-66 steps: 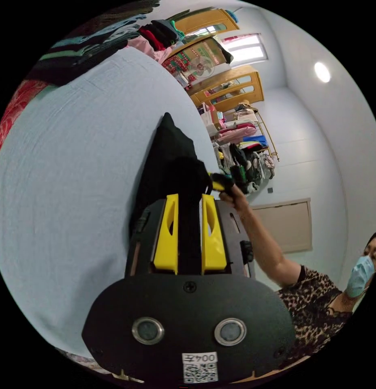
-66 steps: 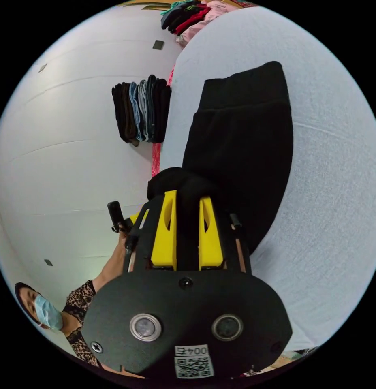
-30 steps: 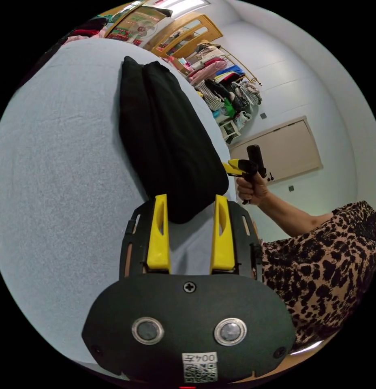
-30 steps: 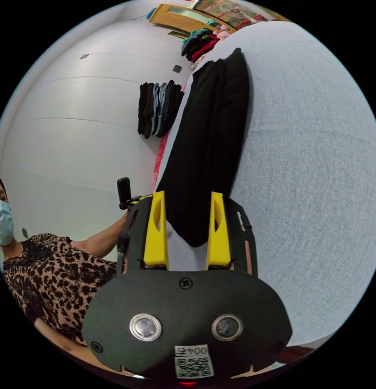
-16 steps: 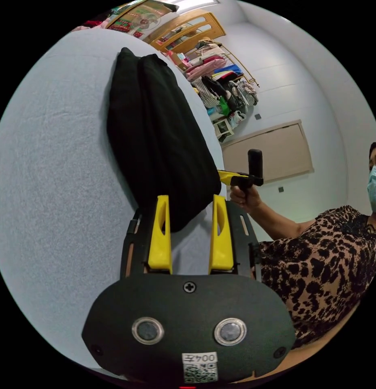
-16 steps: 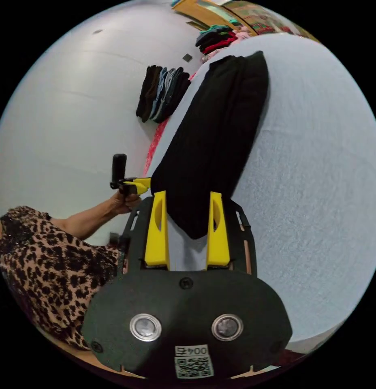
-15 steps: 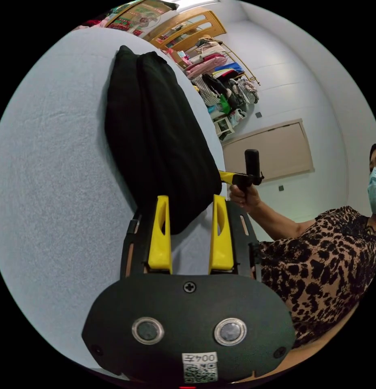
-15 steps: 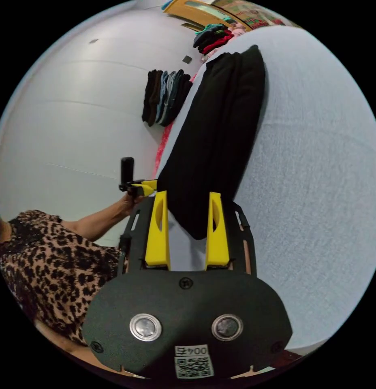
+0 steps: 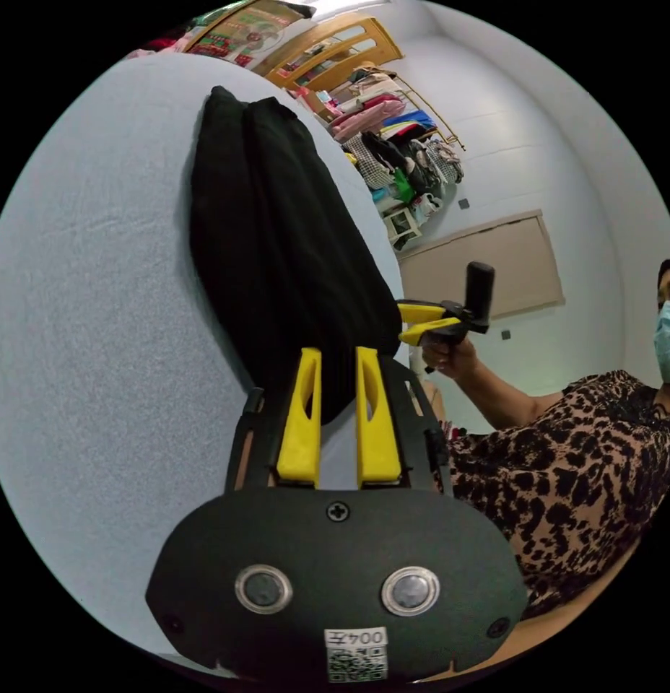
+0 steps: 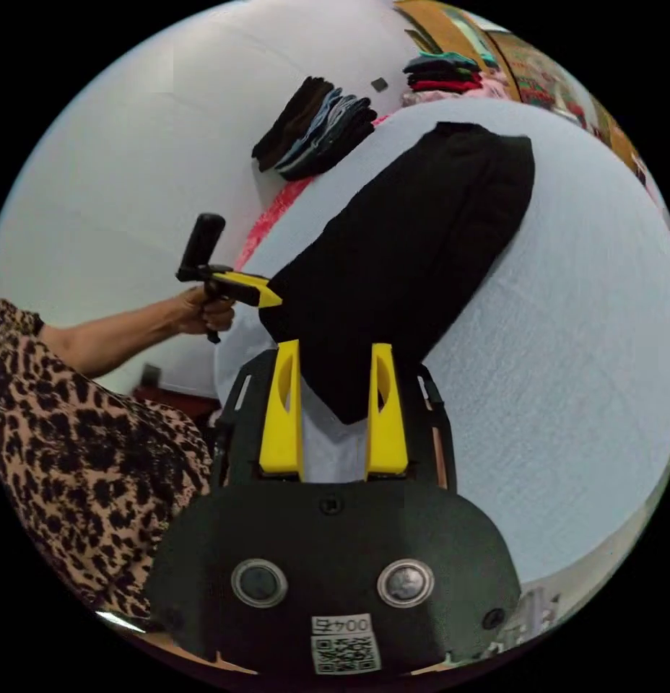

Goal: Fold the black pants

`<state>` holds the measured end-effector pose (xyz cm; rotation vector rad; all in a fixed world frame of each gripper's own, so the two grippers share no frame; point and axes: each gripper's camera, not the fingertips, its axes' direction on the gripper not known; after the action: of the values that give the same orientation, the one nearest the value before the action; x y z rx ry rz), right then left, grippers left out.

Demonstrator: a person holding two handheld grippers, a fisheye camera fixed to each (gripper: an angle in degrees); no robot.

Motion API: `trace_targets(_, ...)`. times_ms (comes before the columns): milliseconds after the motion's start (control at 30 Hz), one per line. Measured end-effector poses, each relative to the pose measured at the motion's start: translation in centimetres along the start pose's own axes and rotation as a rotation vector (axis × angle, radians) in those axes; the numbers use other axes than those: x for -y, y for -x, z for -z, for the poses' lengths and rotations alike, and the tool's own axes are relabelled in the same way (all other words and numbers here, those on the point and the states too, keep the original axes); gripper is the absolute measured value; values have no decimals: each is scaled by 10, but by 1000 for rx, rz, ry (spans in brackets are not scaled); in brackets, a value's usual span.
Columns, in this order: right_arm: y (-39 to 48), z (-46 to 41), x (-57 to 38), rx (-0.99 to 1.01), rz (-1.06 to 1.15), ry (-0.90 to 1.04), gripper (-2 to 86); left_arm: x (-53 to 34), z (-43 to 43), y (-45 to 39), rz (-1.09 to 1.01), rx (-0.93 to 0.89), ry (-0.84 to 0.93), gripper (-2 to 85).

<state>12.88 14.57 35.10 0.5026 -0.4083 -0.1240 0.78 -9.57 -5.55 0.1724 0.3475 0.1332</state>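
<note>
1. Black pants (image 9: 277, 245) lie folded into a long narrow strip on the pale blue bed (image 9: 97, 303), along its edge nearest the person
2. Left gripper (image 9: 338, 361): fingers narrow, pinching the near end of the pants
3. Right gripper (image 10: 333, 361): fingers wide, straddling the pants' other near corner, not pressing
4. Broad bare bed sheet lies beyond the strip's far long side
5. Clothes rack (image 9: 400, 155) stands by the wall, heaped with garments
</note>
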Motion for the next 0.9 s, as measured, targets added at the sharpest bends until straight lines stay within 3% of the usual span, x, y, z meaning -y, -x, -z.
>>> trace_targets(100, 22, -7, 1, -143, 99, 36, 140, -1, 2, 12, 33, 11, 2, 61)
trace_targets(200, 5, -2, -6, -103, 57, 4, 137, -4, 3, 26, 76, -44, -32, 51)
trace_targets(433, -128, 9, -50, 613, -353, -364, 140, -6, 4, 52, 129, -156, -70, 41)
trace_targets(500, -149, 2, -57, 724, -417, -418, 140, -3, 5, 56, 130, -162, -63, 43)
trace_targets(900, -127, -32, -59, 711, -379, -70, 128, 3, 5, 75, 146, -211, -68, 65)
